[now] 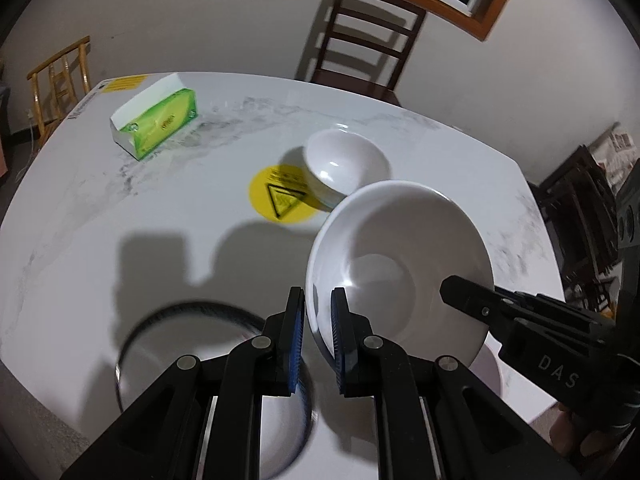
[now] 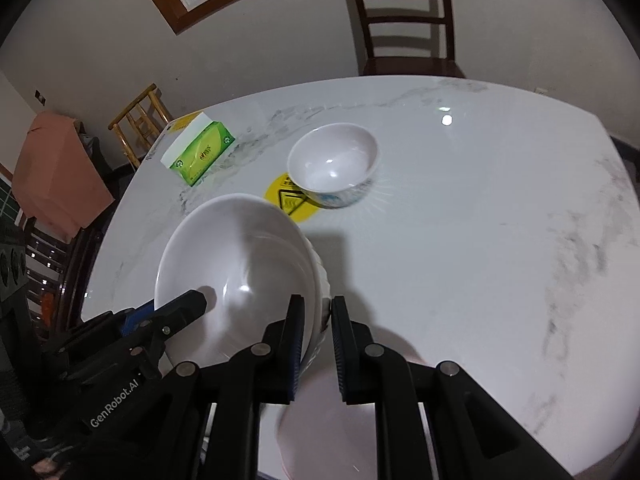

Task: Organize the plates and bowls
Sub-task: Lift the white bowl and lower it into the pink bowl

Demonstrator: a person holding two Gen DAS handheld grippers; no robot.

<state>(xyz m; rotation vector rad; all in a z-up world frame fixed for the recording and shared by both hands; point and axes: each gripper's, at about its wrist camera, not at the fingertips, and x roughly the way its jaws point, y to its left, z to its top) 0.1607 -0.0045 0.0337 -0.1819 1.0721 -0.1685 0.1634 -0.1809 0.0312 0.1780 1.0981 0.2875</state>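
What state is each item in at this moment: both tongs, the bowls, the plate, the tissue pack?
Left tongs: shut on the large bowl's rim.
Right tongs: shut on the opposite rim.
Large bowl: held off the table, tilted, empty.
Small bowl: upright on the table, empty, partly over a yellow sticker.
Black-rimmed plate: flat on the table, blurred.
Tissue pack: lying on the table.

A home dining room: marble table point(image 2: 480, 240), wooden chair point(image 2: 404, 20), tissue pack point(image 2: 200, 156).
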